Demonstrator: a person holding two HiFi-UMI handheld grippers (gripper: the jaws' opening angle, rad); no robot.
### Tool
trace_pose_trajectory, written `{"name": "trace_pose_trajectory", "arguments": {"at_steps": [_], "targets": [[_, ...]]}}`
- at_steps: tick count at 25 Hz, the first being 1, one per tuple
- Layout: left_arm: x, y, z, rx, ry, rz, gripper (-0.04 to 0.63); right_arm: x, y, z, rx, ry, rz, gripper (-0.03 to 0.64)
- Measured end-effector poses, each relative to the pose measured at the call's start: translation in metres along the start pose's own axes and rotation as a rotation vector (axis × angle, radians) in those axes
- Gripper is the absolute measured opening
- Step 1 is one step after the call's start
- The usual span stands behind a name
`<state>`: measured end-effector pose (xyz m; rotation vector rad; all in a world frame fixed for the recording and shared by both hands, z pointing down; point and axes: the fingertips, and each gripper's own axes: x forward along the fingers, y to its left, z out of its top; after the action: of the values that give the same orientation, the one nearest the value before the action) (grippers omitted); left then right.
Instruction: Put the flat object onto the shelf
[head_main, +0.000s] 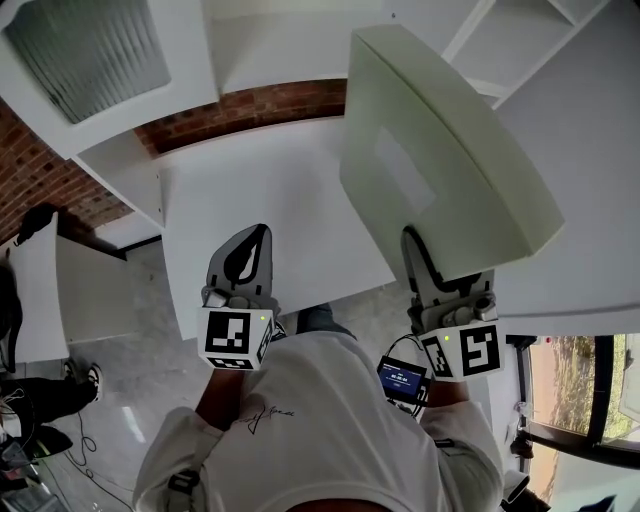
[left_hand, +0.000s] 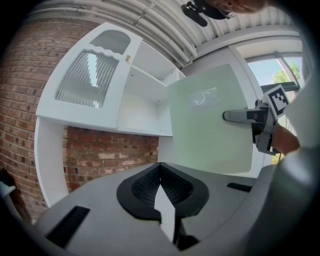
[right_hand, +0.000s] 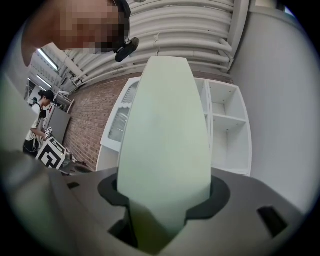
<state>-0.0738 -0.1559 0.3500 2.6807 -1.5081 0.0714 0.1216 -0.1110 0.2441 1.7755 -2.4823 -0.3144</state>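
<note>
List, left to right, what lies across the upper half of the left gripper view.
Brick wall → glass-paned cabinet door → open shelf compartment → flat board → right gripper, clamped on that board.

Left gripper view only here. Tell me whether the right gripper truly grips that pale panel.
Observer: Yes. In the right gripper view the right gripper is shut on the lower edge of the pale panel.
Operator: Report where the left gripper sits.
Observer: The head view shows the left gripper at the near edge of the white counter, apart from the panel.
Operator: Find me a shelf.
Observer: The right gripper view shows open white shelves to the right of the panel.
</note>
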Motion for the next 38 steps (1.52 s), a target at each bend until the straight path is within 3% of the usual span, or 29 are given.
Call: {"name": "trace_pose_trajectory", "arguments": {"at_steps": [38], "targets": [[0.004,-0.006,-0.015,-0.013,0.034,0.004,0.012,0.047,-0.038,0.083,-0.412,-0.147,-0.058,0.282]]}}
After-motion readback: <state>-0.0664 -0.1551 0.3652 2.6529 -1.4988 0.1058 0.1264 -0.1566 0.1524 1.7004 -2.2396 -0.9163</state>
